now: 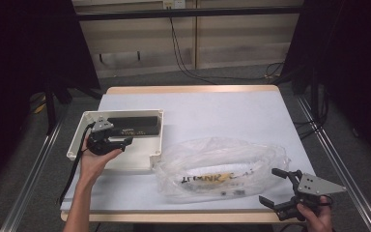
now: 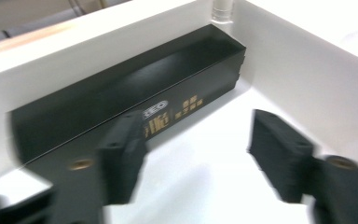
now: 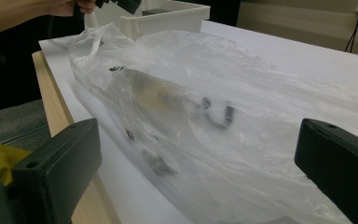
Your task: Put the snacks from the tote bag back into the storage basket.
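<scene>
Black box (image 1: 136, 125) lies in white tray (image 1: 156, 153); left hand-held gripper (image 1: 125, 141) open beside it. Right hand-held gripper (image 1: 276, 188) open nr plastic bag (image 1: 222, 166), right of tray.

Quick count: one shallow white plastic tray (image 1: 77, 137) on the left, one long black cardboard box (image 1: 137, 125) inside it, one crumpled clear plastic bag (image 1: 222, 164) near the middle, two black two-jaw tools, left (image 1: 118, 142) and right (image 1: 275, 188).
</scene>
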Available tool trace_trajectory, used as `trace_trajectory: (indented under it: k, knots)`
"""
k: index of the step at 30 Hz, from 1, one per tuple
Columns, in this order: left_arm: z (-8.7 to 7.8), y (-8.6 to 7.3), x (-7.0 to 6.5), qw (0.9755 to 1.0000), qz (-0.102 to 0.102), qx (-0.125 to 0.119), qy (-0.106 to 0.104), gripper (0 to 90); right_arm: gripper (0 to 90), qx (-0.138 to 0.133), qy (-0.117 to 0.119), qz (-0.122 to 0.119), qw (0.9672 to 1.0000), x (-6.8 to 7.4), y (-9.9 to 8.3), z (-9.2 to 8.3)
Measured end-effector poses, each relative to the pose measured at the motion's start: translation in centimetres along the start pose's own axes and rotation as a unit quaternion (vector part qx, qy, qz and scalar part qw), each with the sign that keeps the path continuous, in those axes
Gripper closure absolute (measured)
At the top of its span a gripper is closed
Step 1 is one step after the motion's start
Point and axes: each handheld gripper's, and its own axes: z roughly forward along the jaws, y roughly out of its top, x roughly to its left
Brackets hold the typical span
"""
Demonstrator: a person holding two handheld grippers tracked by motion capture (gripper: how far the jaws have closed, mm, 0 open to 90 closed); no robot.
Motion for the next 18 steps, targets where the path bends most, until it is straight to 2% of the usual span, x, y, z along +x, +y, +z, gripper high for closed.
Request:
trace_trajectory:
  k: [2, 3, 4, 11, 18]
  knots:
    - [-0.7, -0.1, -0.1, 1.0, 0.001, -0.005, 0.008, 21.8, 0.1, 0.0, -0.001, 0.002, 1.0, 0.0, 0.0, 0.0]
    - [-1.2, -0.1, -0.2, 0.9998, 0.007, -0.005, 0.019, 16.7, 0.1, 0.0, -0.002, 0.001, 1.0, 0.0, 0.0, 0.0]
    - [-1.5, -0.2, -0.1, 0.9997, 0.016, -0.005, 0.02, 11.7, 0.1, 0.001, -0.006, 0.001, 1.0, 0.0, 0.0, 0.0]
    - [-3.7, -1.1, 0.1, 0.9996, 0.008, -0.011, 0.026, 5.1, 0.1, 0.001, -0.008, 0.002, 1.0, -0.1, 0.0, 0.0]
    - [-5.7, -1.7, -0.8, 0.9992, 0.025, -0.031, 0.009, 3.0, 0.1, 0.002, -0.012, 0.003, 0.9999, -0.1, 0.0, -0.1]
